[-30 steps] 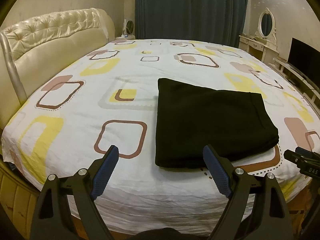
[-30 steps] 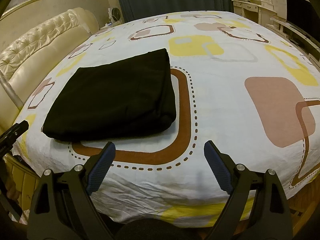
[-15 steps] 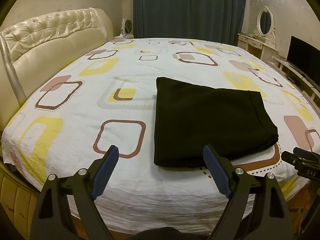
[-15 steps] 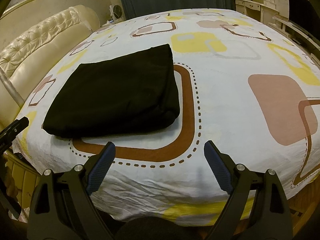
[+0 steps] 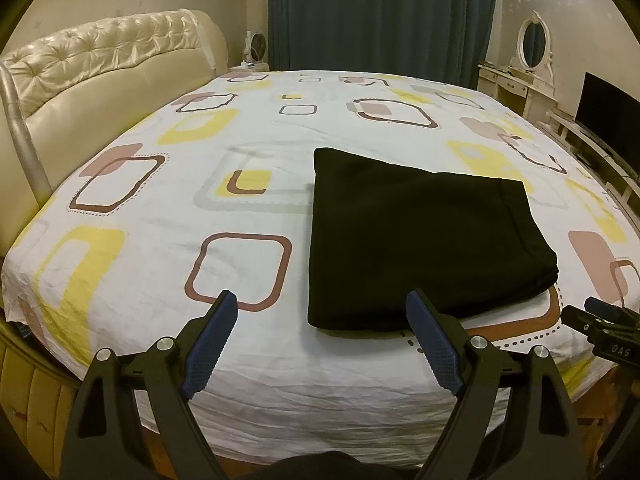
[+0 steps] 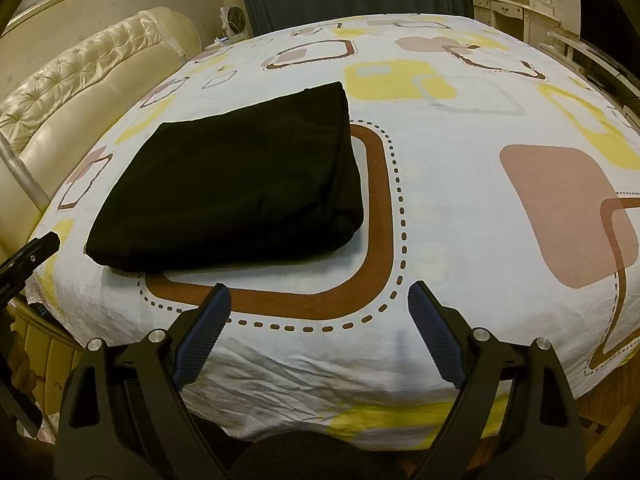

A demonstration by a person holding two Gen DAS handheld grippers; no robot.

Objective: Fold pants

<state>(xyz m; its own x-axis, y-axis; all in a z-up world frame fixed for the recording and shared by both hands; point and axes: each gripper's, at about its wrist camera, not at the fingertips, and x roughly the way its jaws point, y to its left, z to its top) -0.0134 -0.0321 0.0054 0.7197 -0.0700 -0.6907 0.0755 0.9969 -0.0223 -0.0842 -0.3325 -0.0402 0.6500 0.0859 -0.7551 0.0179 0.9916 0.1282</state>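
Note:
Black pants [image 5: 416,236] lie folded into a thick rectangle on the patterned bed sheet [image 5: 168,248], near the front edge of the bed. In the right wrist view the same pants [image 6: 236,184] sit left of centre. My left gripper [image 5: 322,334] hovers open just in front of the bundle's near left corner, nothing between its blue pads. My right gripper [image 6: 318,328] is open too, over the sheet in front of the bundle's near right corner, apart from the cloth. Each gripper's tip shows at the other view's side edge.
A cream tufted headboard [image 5: 100,64] runs along the left. Dark curtains [image 5: 380,16] hang behind the bed. A white dressing table with an oval mirror [image 5: 528,64] and a dark screen [image 5: 608,112] stand at the right. The sheet [image 6: 480,184] is bare right of the pants.

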